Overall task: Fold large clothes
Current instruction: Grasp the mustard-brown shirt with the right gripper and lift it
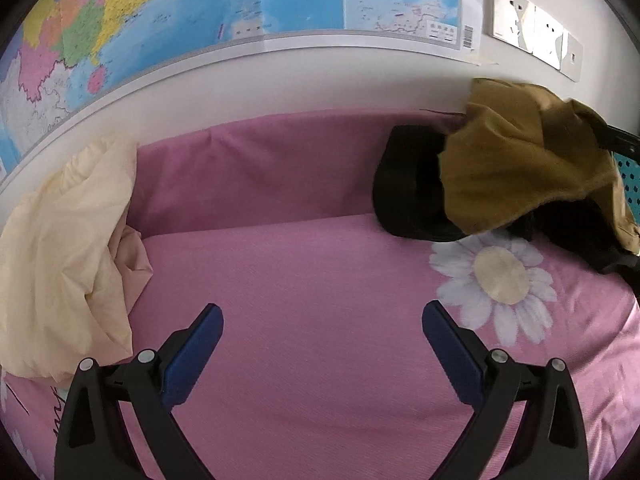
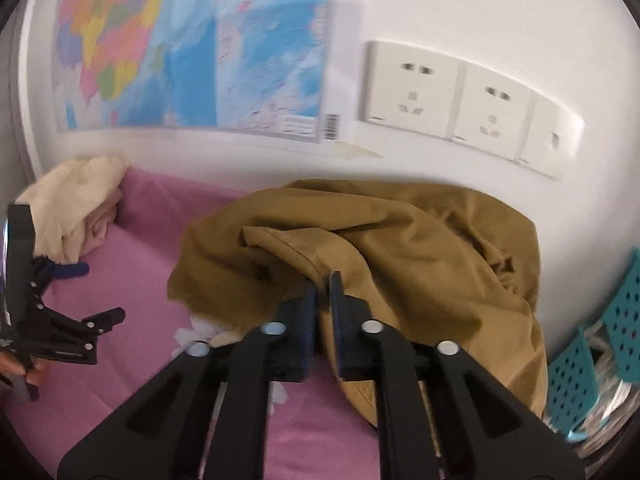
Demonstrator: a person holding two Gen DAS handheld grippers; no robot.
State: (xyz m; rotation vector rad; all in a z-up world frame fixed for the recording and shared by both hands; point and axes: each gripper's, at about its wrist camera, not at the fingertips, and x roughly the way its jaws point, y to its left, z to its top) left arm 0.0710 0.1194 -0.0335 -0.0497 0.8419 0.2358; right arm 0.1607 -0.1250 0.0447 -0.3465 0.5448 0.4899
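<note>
Your right hand-held gripper (image 2: 323, 285) is clenched on a seamed fold of the mustard-brown garment (image 2: 400, 240): its two dark blue pads sit nearly together with the cloth edge pinched between them, and the rest of the fabric drapes away from the grip in loose, rumpled folds. In the right wrist view the garment bulks up in front of the white wall (image 2: 440, 12), below the row of wall sockets (image 2: 460, 100), with its lower part trailing toward the pink bedsheet (image 2: 140, 264). From the left wrist view the same garment (image 1: 520, 160) hangs at the far right, lifted above the sheet and draped over a dark object that I cannot make out. Your left hand-held gripper (image 1: 322, 320) is released, its blue-padded fingers spread wide with nothing between them, hovering over a bare stretch of the pink bedsheet (image 1: 320, 264). A white daisy print (image 1: 498, 276) lies on the sheet just below the hanging garment. A crumpled cream cloth (image 1: 64, 248) is heaped at the left side of the bed against the wall, well apart from the garment. A coloured map (image 1: 160, 12) is fixed to the wall above the bed. At the far right of the right wrist view stands a teal perforated basket (image 2: 592, 340).
</note>
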